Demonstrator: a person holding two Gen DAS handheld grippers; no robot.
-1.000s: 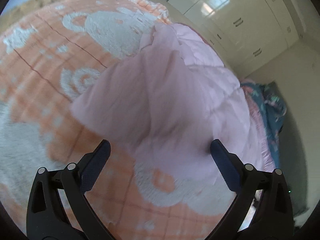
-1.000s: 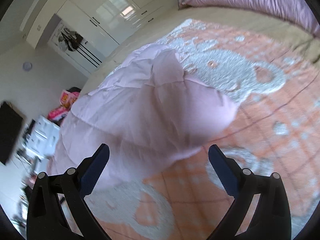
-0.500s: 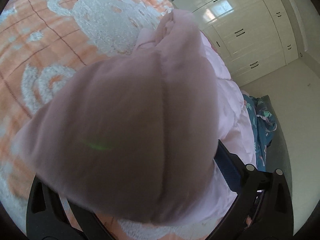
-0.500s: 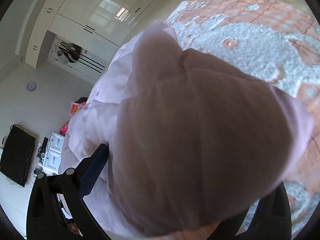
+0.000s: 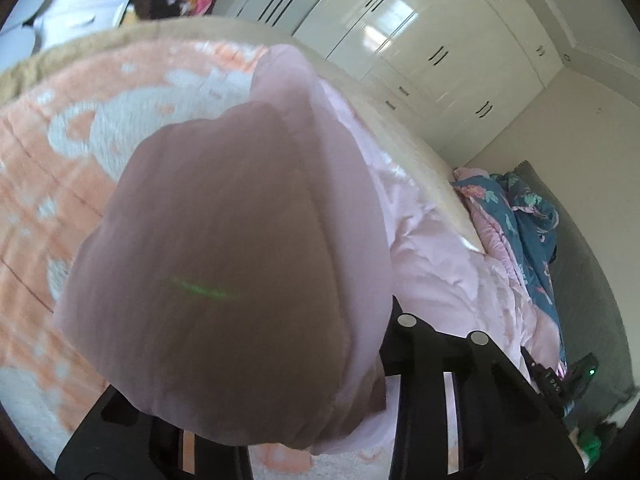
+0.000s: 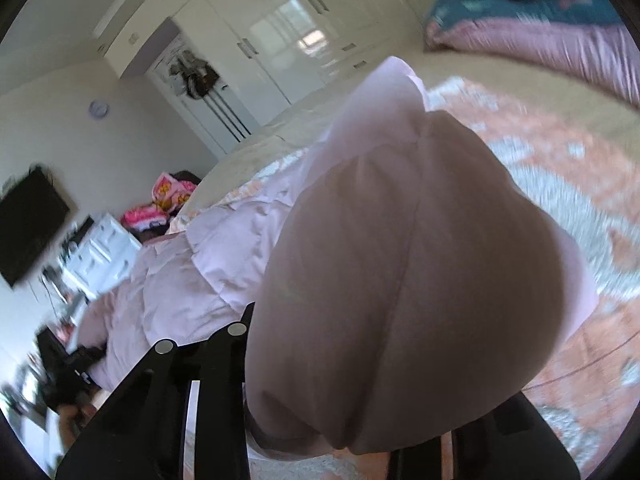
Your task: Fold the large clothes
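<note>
Left wrist view puts the pink quilted coat [image 5: 240, 264] right against your lens: a padded end of it bulges up between the arms of your left gripper [image 5: 276, 432], whose fingertips are buried under the cloth. The arms sit close in on the bundle, so it looks pinched, though the tips themselves are hidden. Right wrist view shows much the same: your right gripper [image 6: 344, 436] appears clamped on another lifted part of the coat [image 6: 400, 280], with the rest of the garment trailing back across the orange patterned blanket [image 6: 580, 208] on the bed.

You seem to be mid-fold, carrying an edge over the body. Keep both grips level with each other so the raised edge stays straight, and lift only enough for the padding to clear the layer beneath. Travel slowly; puffy fabric slides and springs back. Lay the edge down squarely on the body before you let go, then press it flat.
</note>
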